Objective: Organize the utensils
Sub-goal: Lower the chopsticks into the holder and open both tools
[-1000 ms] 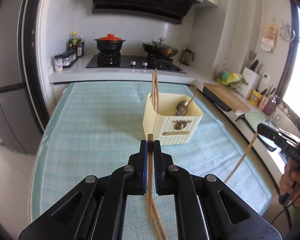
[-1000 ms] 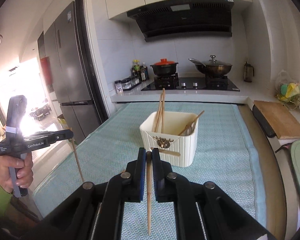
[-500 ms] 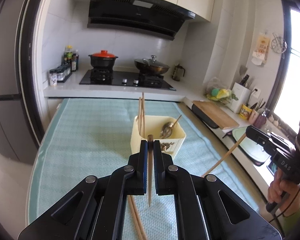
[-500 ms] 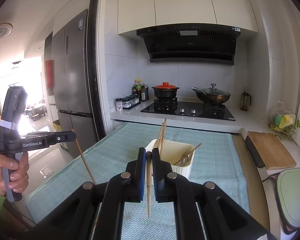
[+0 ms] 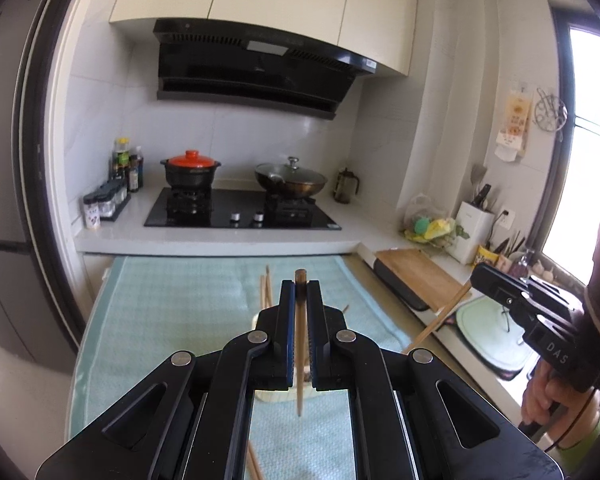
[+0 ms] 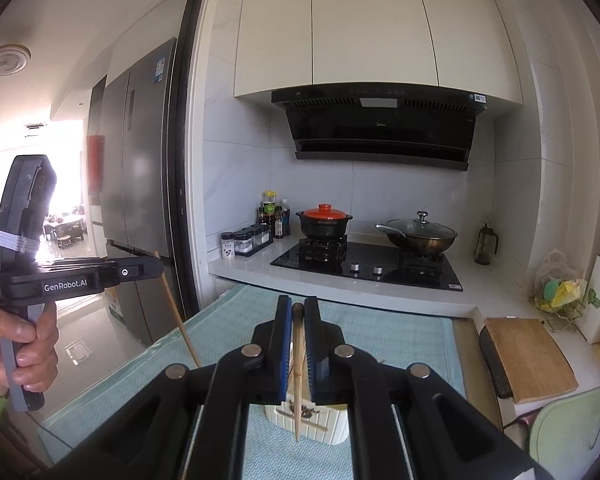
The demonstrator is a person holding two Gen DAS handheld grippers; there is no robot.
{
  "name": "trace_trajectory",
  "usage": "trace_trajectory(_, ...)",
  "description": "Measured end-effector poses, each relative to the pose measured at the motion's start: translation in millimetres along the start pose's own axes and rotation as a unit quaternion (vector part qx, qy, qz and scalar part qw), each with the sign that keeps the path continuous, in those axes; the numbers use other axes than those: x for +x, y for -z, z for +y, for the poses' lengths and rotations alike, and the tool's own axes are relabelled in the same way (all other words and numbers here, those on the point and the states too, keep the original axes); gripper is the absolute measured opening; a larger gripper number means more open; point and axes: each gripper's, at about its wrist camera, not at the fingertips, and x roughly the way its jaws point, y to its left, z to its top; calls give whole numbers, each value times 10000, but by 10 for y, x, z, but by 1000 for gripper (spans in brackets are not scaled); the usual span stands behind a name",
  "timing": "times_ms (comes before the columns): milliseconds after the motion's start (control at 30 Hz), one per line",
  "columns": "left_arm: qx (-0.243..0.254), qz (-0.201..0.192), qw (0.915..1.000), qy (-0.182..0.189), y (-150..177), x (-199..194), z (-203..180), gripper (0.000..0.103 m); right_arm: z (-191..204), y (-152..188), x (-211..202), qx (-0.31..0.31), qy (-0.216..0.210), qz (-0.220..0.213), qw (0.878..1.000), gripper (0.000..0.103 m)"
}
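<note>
Clenching one slim wooden chopstick (image 5: 300, 360) upright in each gripper, left gripper (image 5: 299, 292) and right gripper (image 6: 297, 312) hang above the ribbed cream utensil box (image 6: 320, 426), directly below-ahead.

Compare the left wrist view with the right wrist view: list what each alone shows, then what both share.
Left wrist only: the window on the right wall, and the right gripper side-on with its chopstick.
Right wrist only: the fridge, the doorway to a bright room, and the left gripper side-on.
Both: a chopstick clamped in the view's own shut jaws, the cream utensil holder on the teal mat, and the stove.
</note>
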Motion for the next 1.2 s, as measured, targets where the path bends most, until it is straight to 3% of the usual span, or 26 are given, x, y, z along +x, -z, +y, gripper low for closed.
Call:
trace_trajectory(167, 177, -205, 9993, -259, -284, 361, -88, 3, -100, -318, 291, 19, 44, -176, 9998, 6)
trace_trajectory(333, -18, 220, 9993, -298, -287, 987, -22, 3, -153, -361, 772, -63, 33, 15, 10000, 6)
trace_trajectory(467, -185, 847, 9957, -334, -111, 1468, 81, 3, -265, -157, 1324, 232, -238, 712, 9969, 6)
trace_trajectory(600, -369, 1437, 9881, -399, 77, 1870, 198, 3, -440, 135, 1909, 667, -364, 1518, 9855, 6)
trace_trajectory(700, -451, 1718, 9831, -444, 162, 2087, 251, 4, -586, 326, 2290, 1020, -384, 2016, 9734, 6)
trace_trajectory(833, -482, 1863, 9797, -562, 199, 2240, 288, 6, -770, 465, 2619, 1518, -382, 2315, 9602, 8)
trace_trajectory(867, -488, 1880, 9793, -567, 198, 2261, 291, 9, -802, 481, 2666, 1616, -356, 2313, 9587, 8)
trace_trajectory(933, -498, 1899, 9789, -568, 184, 2274, 298, 46, -846, 484, 2728, 1725, -294, 2297, 9574, 9)
trace_trajectory(1000, -465, 1733, 9816, -652, 164, 2200, 303, 59, -862, 459, 2718, 1766, -253, 2212, 9588, 10)
trace_trajectory(1067, -344, 1662, 9831, -685, 171, 2080, 284, 60, -849, 408, 2637, 1698, -193, 2071, 9633, 12)
trace_trajectory(1100, -282, 1656, 9833, -692, 182, 2012, 276, 60, -830, 385, 2570, 1625, -142, 1994, 9662, 19)
trace_trajectory(1133, -202, 1657, 9833, -719, 201, 1937, 265, 62, -813, 355, 2509, 1546, -73, 1916, 9692, 34)
trace_trajectory(1200, 31, 1638, 9835, -769, 262, 1743, 228, 69, -754, 338, 2286, 1360, 103, 1727, 9755, 53)
